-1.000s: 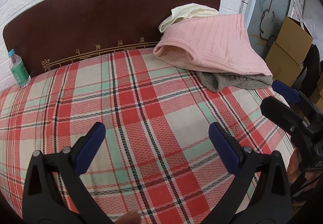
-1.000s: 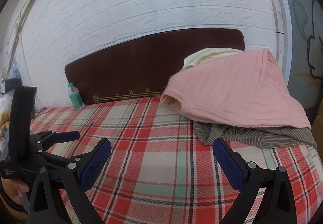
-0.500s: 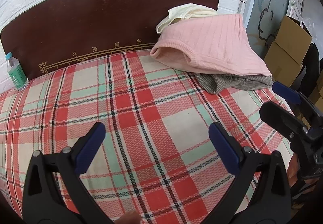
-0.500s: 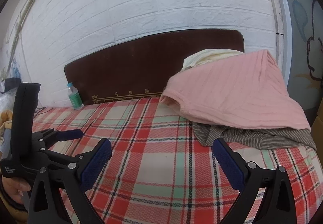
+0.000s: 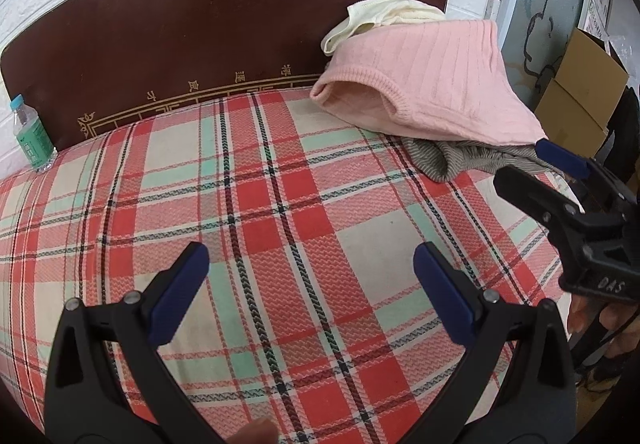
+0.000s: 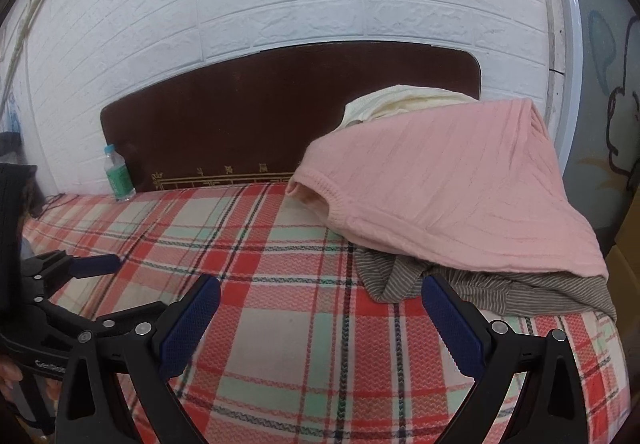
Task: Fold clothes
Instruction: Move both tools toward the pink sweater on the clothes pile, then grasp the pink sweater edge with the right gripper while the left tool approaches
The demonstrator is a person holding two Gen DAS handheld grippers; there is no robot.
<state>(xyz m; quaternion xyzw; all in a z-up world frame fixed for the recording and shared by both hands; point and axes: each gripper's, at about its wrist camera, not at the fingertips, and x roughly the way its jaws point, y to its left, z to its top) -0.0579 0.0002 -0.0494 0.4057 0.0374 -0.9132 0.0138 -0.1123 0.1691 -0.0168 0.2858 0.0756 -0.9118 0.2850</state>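
Note:
A pile of clothes lies at the far right corner of the bed: a pink ribbed knit garment (image 5: 432, 79) (image 6: 452, 187) on top, a grey striped garment (image 5: 452, 159) (image 6: 404, 280) under it, a cream garment (image 5: 384, 17) (image 6: 396, 103) behind. My left gripper (image 5: 310, 264) is open and empty above the plaid sheet (image 5: 260, 211), well short of the pile. My right gripper (image 6: 320, 300) is open and empty, its right fingertip close to the grey garment's edge. It also shows at the right edge of the left wrist view (image 5: 560, 171).
A dark brown headboard (image 5: 200, 35) (image 6: 256, 115) stands against a white brick wall. A water bottle (image 5: 32, 135) (image 6: 118, 175) stands at the bed's far left corner. Cardboard boxes (image 5: 580, 91) stand beyond the bed's right edge.
Both grippers have moved slightly forward and to the right toward the clothes pile. Both stay open and empty.

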